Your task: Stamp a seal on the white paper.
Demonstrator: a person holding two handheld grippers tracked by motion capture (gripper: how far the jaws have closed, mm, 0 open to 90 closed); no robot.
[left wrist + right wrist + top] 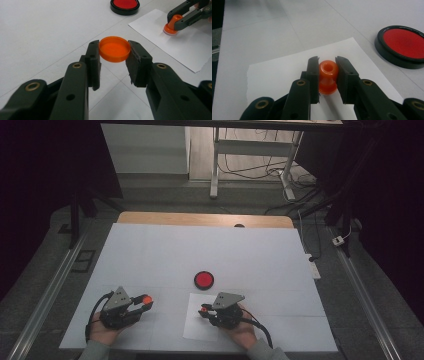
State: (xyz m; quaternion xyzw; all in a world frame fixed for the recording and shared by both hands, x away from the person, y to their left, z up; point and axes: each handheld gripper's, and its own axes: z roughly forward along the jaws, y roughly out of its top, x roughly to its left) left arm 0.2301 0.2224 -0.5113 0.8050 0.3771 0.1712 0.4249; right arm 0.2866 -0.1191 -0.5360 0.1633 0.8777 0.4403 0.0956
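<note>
Left tongs [113, 62] clamp unmarked orange cap [114, 48]; right tongs [327, 67] clamp orange stamp [327, 76].

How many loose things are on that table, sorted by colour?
Orange: 2, the cap in the left gripper and the stamp in the right gripper.
Red: 1, the ink pad.
White: 1, the paper.
Total: 4

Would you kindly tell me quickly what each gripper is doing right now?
Left gripper: closed on the round orange plastic cap, held off the table.
Right gripper: closed on the orange knob-handled stamp, over the white paper sheet.
</note>
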